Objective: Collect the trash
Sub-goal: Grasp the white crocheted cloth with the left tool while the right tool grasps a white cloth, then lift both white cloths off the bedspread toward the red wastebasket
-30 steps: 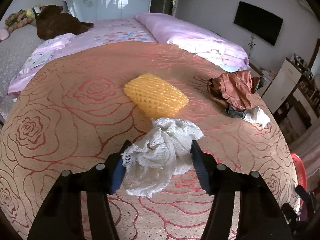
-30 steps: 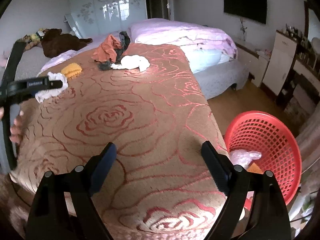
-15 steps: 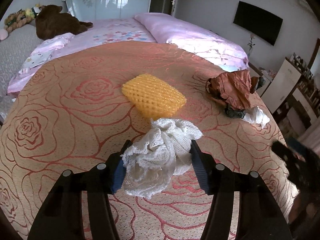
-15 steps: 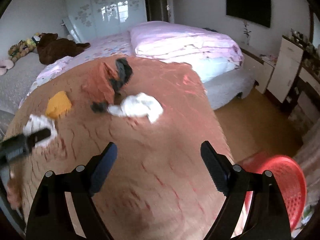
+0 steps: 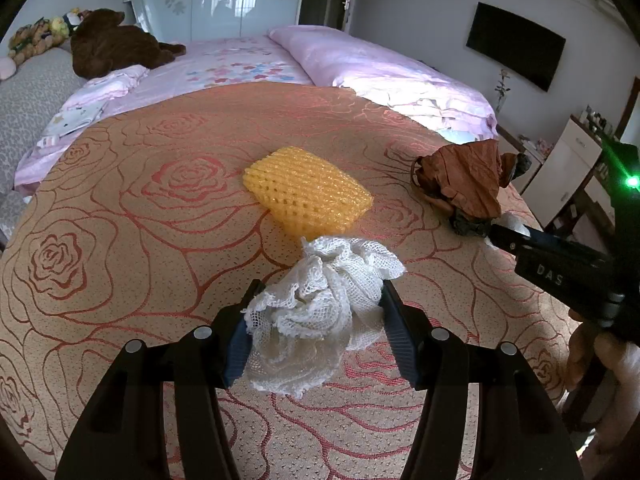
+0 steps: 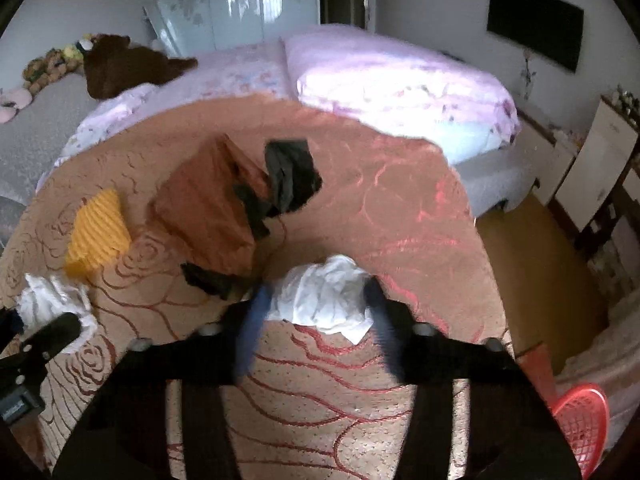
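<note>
Crumpled white foam netting

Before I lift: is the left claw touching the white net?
Touching. In the left wrist view both pads of the left claw press against the sides of the white net, no gap visible on either side.

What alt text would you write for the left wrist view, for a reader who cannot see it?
The left gripper clamps a crumpled white foam net on a tan rose-patterned bedspread. Beyond lie a yellow foam net sleeve and a crumpled brown paper bag; the right gripper reaches in from the right.
</note>
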`<state>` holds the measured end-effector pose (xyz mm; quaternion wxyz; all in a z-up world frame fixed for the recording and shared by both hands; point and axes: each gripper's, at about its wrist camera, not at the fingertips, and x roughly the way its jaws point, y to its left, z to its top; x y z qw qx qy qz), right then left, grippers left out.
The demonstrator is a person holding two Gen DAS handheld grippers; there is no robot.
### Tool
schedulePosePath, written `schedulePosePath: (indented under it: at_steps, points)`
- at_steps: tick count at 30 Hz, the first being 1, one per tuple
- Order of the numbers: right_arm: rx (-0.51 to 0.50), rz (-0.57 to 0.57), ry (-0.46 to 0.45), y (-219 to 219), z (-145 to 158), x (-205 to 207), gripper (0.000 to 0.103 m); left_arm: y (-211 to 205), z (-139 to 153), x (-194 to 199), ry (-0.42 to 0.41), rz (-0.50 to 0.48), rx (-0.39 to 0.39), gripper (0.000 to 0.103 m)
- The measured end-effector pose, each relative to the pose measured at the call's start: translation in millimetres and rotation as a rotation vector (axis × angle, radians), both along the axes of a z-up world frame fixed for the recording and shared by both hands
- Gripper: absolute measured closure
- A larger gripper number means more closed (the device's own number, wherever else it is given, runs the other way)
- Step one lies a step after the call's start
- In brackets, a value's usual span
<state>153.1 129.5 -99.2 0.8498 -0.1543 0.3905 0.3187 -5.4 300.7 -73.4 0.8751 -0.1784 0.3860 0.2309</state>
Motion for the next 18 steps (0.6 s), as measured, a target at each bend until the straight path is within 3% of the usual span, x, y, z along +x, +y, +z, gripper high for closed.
schedulePosePath:
  at_steps: [4,11,18]
  points:
    - [0.017,0.007,0.007,-6.2,-0.1,-4.9,0.068,1.2,0.3,-0.4,-0.008,0.0,-0.009,0.047]
    - [0.038,0.004,0.028,-25.6,-1.4,-22.3,0.069,7.3,1.2,-7.0,-0.053,0.007,-0.058,0.053]
    - [0.026,-0.008,0.021,-42.7,-3.0,-43.5,0.069,-1.8,3.3,-14.6,-0.056,0.003,-0.056,0.056]
